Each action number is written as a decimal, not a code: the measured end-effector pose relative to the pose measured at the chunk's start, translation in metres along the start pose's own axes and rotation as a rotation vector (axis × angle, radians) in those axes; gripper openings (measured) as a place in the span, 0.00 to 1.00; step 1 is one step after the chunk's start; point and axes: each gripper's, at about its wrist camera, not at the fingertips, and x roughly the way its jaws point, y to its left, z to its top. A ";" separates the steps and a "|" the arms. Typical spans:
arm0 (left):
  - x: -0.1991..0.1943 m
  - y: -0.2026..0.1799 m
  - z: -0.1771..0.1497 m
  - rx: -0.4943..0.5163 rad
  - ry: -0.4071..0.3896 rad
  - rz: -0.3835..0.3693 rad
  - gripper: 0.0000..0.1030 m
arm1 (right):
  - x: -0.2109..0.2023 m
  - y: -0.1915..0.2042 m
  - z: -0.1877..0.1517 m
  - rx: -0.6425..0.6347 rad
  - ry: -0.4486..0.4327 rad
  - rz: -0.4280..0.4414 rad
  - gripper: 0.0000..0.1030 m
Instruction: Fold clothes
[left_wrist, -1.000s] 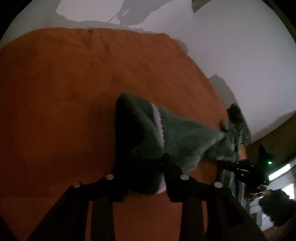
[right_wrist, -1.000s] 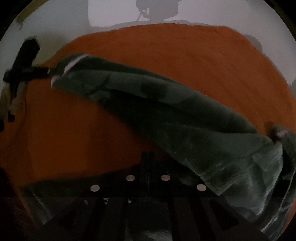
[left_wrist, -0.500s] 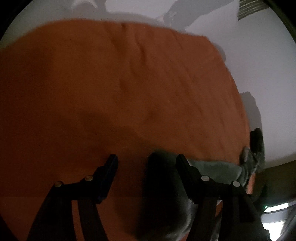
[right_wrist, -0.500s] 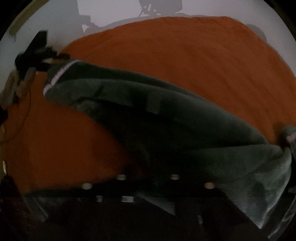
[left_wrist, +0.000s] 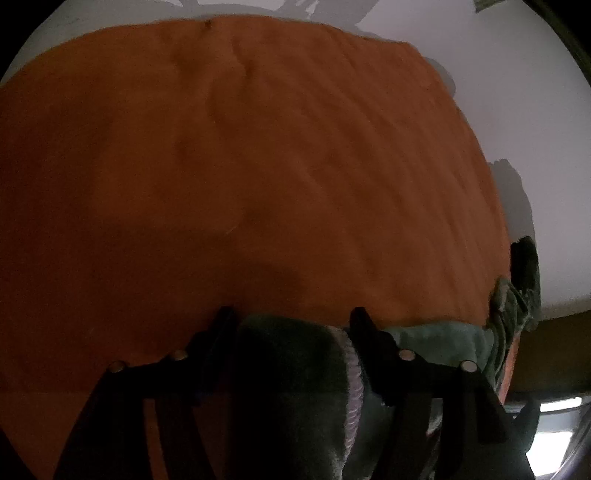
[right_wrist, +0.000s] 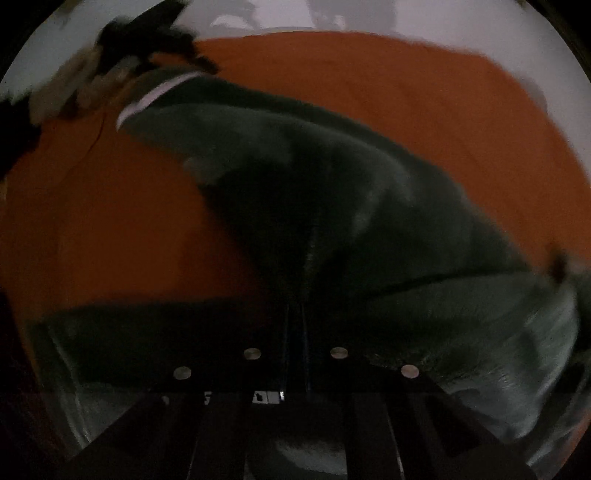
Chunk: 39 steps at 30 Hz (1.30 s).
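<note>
A dark green fleece garment (right_wrist: 369, 206) with a white hem stripe (right_wrist: 159, 96) stretches across an orange cover (right_wrist: 406, 92). My right gripper (right_wrist: 295, 310) is shut on one edge, and the cloth fans out from its fingertips. In the left wrist view the striped end of the garment (left_wrist: 295, 369) fills the gap between the fingers. My left gripper (left_wrist: 291, 317) has its jaws closing on that end, pads against the cloth. The left gripper (right_wrist: 192, 55) also shows blurred at the top left of the right wrist view, with a hand (right_wrist: 70, 88) behind it.
The orange cover (left_wrist: 258, 166) spreads wide and flat ahead of the left gripper. Pale surface (left_wrist: 535, 110) borders it at the back and right. A bunched far part of the garment (left_wrist: 517, 295) lies at the cover's right edge.
The left gripper let go of the striped end, opened wide while shifting sideways, and has narrowed onto the cloth again. The right gripper stayed shut, and the garment now reaches steeper toward it.
</note>
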 end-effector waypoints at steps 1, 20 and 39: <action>0.001 -0.003 -0.002 -0.003 -0.009 -0.005 0.17 | -0.001 -0.005 0.001 0.027 -0.002 0.021 0.06; -0.003 -0.095 0.048 0.249 -0.244 0.172 0.11 | 0.001 -0.004 0.019 0.310 -0.036 -0.051 0.10; -0.019 -0.025 -0.068 0.026 -0.127 0.085 0.52 | -0.086 -0.044 -0.066 0.601 -0.185 -0.036 0.28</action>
